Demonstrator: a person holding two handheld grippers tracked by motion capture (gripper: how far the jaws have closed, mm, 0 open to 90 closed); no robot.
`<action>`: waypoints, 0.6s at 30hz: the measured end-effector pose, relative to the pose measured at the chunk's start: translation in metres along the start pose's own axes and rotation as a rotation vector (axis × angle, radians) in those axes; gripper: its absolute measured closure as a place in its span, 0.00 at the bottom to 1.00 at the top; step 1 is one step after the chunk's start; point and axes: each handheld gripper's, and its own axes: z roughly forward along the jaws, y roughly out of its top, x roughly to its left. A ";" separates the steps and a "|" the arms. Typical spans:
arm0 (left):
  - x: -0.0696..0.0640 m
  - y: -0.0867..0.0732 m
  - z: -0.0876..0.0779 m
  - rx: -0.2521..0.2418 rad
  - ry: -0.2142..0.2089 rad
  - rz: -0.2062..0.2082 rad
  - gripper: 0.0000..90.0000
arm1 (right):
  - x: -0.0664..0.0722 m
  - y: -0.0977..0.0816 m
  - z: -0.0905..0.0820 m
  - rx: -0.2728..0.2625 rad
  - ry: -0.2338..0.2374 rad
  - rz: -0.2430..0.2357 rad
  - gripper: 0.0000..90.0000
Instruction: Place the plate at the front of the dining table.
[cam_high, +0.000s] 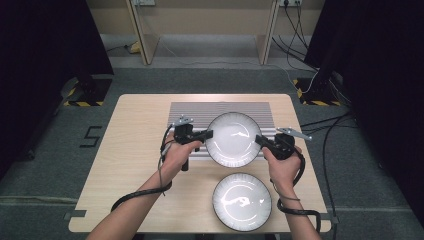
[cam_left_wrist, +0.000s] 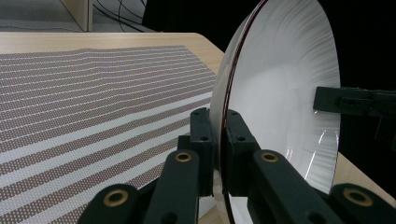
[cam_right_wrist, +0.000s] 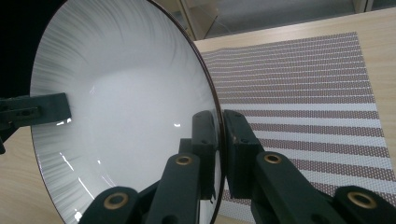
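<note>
A white plate (cam_high: 233, 138) with a dark ribbed rim hangs above the striped placemat (cam_high: 190, 111), held from both sides. My left gripper (cam_high: 207, 134) is shut on its left rim, and in the left gripper view the two jaws clamp the plate's edge (cam_left_wrist: 218, 135). My right gripper (cam_high: 260, 140) is shut on the right rim, its jaws pinching the edge (cam_right_wrist: 219, 140) in the right gripper view. A second white plate (cam_high: 242, 201) lies flat on the table near the front edge, below the held one.
The wooden table (cam_high: 130, 150) has bare room on its left half. Cables trail from both grippers over the front edge. Dark stands and floor cables flank the table at the back left and right.
</note>
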 end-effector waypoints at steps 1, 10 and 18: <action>0.000 0.001 0.000 0.000 0.001 0.000 0.94 | 0.000 0.001 0.001 0.002 0.000 0.005 0.93; 0.002 0.007 0.003 -0.010 0.004 -0.001 0.94 | -0.001 0.007 0.004 -0.002 -0.005 -0.003 0.93; 0.004 0.013 0.007 -0.011 0.009 0.006 0.94 | -0.002 0.013 0.009 -0.008 -0.015 0.000 0.93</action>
